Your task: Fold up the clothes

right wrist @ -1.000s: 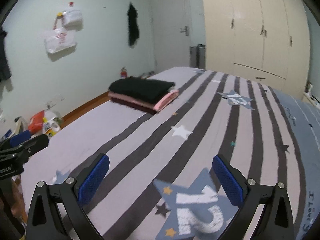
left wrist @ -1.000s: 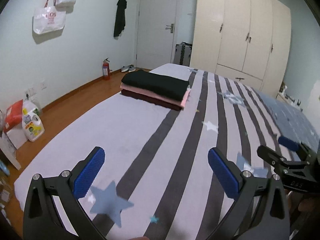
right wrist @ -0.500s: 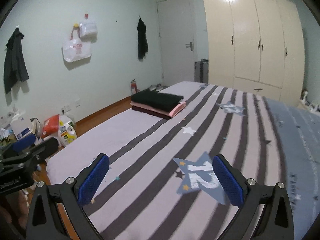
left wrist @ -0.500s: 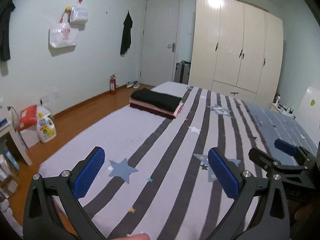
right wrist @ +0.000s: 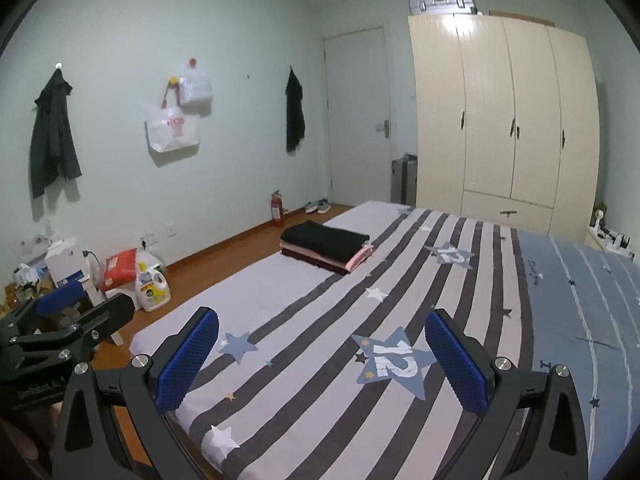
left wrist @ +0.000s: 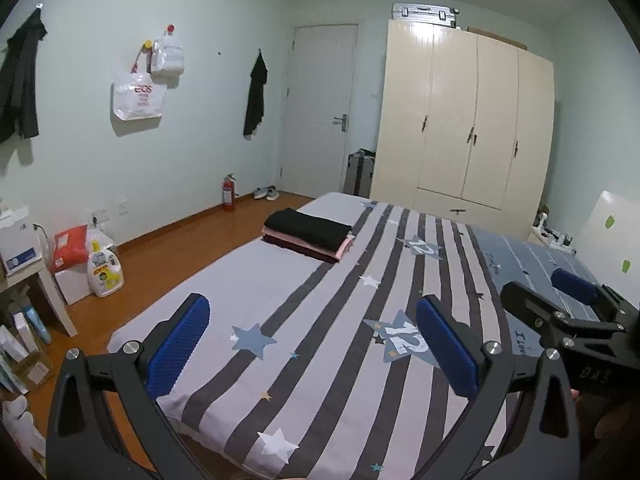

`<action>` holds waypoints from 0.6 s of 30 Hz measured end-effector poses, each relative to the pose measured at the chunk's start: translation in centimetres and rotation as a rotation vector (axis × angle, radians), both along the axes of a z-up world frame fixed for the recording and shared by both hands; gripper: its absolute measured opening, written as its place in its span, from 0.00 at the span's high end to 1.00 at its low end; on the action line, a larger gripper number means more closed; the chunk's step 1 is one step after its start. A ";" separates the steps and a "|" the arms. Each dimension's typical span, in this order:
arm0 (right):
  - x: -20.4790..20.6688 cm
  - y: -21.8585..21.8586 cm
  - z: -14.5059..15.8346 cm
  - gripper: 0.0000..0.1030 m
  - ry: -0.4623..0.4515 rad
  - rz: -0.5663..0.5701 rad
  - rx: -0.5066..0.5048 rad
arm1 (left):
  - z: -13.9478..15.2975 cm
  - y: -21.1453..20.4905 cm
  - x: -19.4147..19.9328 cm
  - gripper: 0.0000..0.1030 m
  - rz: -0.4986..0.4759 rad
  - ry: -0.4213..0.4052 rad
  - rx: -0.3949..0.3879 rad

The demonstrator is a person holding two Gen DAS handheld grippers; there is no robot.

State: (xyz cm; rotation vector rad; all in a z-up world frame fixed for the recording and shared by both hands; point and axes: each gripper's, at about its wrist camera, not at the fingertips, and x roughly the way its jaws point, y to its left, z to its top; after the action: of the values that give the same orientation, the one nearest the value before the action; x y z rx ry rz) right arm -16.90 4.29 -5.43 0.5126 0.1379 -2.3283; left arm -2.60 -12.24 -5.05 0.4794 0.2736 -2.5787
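Note:
A neat stack of folded clothes point(left wrist: 307, 235) point(right wrist: 326, 247), black on top, pink and dark red beneath, lies on the far left part of the striped bed point(left wrist: 280, 304) point(right wrist: 304, 320). My left gripper point(left wrist: 312, 340) is held open above the bed's near end, far from the stack, with nothing between its blue pads. My right gripper point(right wrist: 320, 356) is open too and empty. Each gripper shows at the edge of the other's view: the right gripper point(left wrist: 572, 308) on the right, the left gripper point(right wrist: 68, 316) on the left.
A wooden floor runs along the bed's left side, with a detergent bottle point(left wrist: 105, 271), boxes and a red fire extinguisher point(left wrist: 228, 196). A cream wardrobe point(left wrist: 464, 132) and a white door point(left wrist: 320, 112) stand behind. Dark garments and bags hang on the left wall.
Both grippers have risen and pulled back from the bed surface. The folded stack looks smaller and farther, and more of the room shows. Both stay open and empty.

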 end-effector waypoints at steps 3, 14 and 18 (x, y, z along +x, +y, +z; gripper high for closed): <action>0.4 0.4 0.4 0.01 -0.003 0.007 -0.008 | 0.3 0.8 0.5 0.01 0.005 0.005 -0.006; 1.0 0.8 0.9 0.01 0.006 0.007 -0.023 | 0.6 2.0 0.3 0.01 -0.001 0.002 -0.018; 0.7 1.1 0.8 0.01 0.000 0.006 -0.024 | 0.6 2.3 0.2 0.01 0.001 0.003 -0.019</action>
State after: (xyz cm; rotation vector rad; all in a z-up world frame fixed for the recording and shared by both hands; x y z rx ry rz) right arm -16.21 5.37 -4.64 0.4989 0.1110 -2.3214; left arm -2.43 -9.94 -4.44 0.4690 0.2496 -2.5789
